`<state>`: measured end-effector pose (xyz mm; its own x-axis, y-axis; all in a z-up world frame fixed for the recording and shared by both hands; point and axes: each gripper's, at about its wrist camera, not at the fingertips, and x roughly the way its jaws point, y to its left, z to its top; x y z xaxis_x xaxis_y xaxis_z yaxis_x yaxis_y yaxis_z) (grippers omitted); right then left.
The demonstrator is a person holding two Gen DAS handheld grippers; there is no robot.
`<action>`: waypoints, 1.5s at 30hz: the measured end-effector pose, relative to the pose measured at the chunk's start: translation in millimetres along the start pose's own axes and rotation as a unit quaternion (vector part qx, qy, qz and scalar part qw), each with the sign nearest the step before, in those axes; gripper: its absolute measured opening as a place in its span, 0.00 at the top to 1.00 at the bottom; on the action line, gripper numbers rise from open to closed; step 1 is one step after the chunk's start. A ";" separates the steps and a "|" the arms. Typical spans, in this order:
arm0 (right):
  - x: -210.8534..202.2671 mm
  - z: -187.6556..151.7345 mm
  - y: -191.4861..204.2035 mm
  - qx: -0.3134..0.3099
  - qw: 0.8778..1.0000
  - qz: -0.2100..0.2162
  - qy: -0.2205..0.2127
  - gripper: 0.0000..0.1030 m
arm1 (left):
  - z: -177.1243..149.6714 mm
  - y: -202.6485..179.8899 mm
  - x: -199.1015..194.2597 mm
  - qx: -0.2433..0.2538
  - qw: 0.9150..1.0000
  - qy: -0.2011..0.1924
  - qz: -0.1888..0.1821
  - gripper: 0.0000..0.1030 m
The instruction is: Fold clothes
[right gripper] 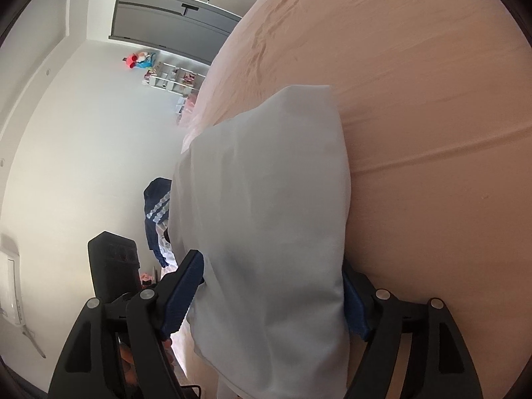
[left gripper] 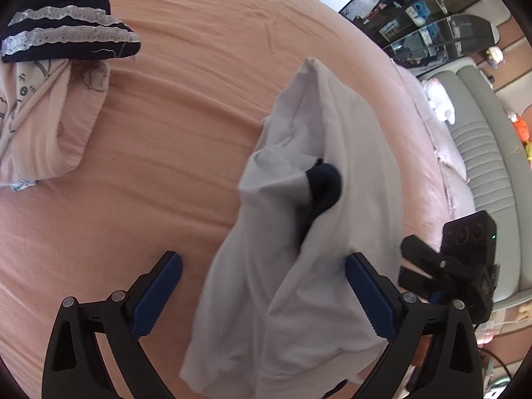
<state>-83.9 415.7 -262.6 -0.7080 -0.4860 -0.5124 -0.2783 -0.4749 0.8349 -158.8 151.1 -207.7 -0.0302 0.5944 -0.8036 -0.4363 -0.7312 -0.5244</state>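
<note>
A white garment [left gripper: 299,266] with a dark patch [left gripper: 324,186] is bunched up over the peach bed sheet [left gripper: 149,183], blurred at its lower part. My left gripper [left gripper: 266,266] is open, its blue fingers [left gripper: 166,282] wide apart, and the cloth spills over the right one. In the right wrist view the same white garment [right gripper: 272,216] fills the space between the spread fingers [right gripper: 186,286] of my right gripper [right gripper: 271,272], which looks open. I cannot tell whether either pad presses the cloth. The right gripper's body [left gripper: 465,266] shows at the left view's right edge.
A navy garment with silver stripes [left gripper: 66,30] and a pink printed garment [left gripper: 46,116] lie at the bed's far left; the navy one [right gripper: 156,212] also shows beside the cloth. A grey padded headboard [left gripper: 482,153], dark shelves [left gripper: 425,16] and a grey wardrobe [right gripper: 166,23] surround the bed.
</note>
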 end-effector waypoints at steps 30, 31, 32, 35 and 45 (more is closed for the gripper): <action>0.5 -17.0 62.0 -0.058 0.984 -0.144 -0.085 0.68 | -40.4 -31.6 -23.1 -0.106 0.989 -0.103 0.022 0.59; -0.6 -18.0 66.9 -0.066 0.982 -0.154 -0.089 0.68 | -34.8 -38.8 -15.8 -0.108 0.988 -0.105 0.020 0.59; -1.7 -19.0 71.9 -0.074 0.979 -0.164 -0.093 0.68 | -30.7 -44.7 -11.1 -0.109 0.988 -0.107 0.018 0.60; -9.7 -20.3 82.1 -0.095 0.975 -0.171 -0.101 0.68 | -24.7 -52.4 -13.1 -0.109 0.987 -0.115 0.015 0.61; -46.1 -24.8 112.3 -0.104 0.977 -0.129 -0.136 0.68 | -11.1 -104.7 -26.4 -0.077 0.986 -0.143 0.020 0.61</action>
<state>-66.4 366.6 -150.2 -0.7859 -0.1321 -0.6041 -0.3515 -0.7083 0.6122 -102.4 208.2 -134.7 -0.3076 0.6179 -0.7236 -0.2885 -0.7853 -0.5479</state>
